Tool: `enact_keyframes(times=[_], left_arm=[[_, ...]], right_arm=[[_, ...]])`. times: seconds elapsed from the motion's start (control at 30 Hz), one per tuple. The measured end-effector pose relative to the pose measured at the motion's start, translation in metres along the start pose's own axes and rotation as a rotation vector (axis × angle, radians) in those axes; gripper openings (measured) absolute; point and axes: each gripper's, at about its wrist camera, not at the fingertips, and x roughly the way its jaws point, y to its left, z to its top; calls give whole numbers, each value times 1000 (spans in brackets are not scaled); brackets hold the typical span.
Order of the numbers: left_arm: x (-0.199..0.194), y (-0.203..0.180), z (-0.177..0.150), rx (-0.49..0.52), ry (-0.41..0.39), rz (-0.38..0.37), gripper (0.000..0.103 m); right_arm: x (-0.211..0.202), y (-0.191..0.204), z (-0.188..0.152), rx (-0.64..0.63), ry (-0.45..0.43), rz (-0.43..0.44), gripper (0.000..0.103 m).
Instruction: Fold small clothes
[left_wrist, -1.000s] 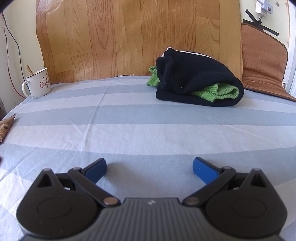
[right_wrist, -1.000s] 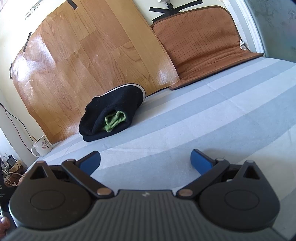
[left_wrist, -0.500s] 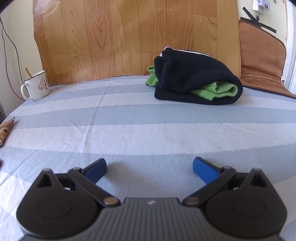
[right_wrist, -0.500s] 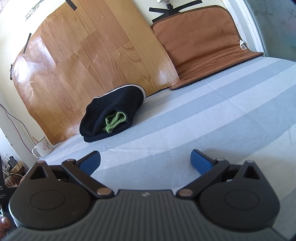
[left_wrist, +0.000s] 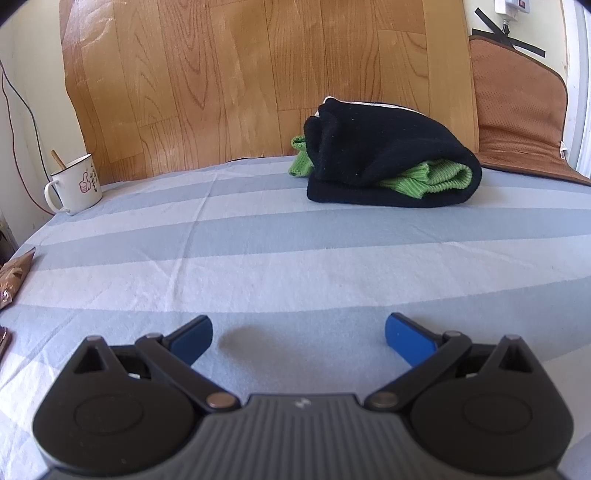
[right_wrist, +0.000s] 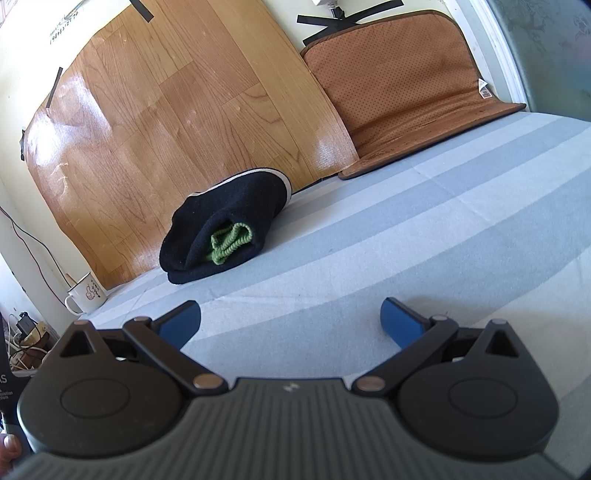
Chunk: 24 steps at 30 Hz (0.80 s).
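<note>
A folded black garment (left_wrist: 388, 155) with a green knit piece (left_wrist: 432, 179) tucked inside lies at the back of the striped blue and white cloth surface (left_wrist: 258, 266), against the wood-pattern board. It also shows in the right wrist view (right_wrist: 225, 229), far left of centre. My left gripper (left_wrist: 298, 332) is open and empty, low over the cloth, well short of the bundle. My right gripper (right_wrist: 290, 319) is open and empty, also low over the cloth and apart from the bundle.
A white enamel mug (left_wrist: 74, 184) with a stick in it stands at the back left; it also shows in the right wrist view (right_wrist: 85, 293). A brown mat (right_wrist: 402, 96) leans against the wall at the back right. A brown packet (left_wrist: 13, 277) lies at the left edge.
The left gripper view has shifted slightly, with the bundle a little nearer and higher. The right gripper has hardly moved. Both stay open and empty.
</note>
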Motion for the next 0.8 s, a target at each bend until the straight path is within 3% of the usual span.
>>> enact_keyframes(times=[0.8], left_arm=[[-1,-1,-1,26,-10,11,103]], right_arm=[[0,0,0,1,-1,0,103]])
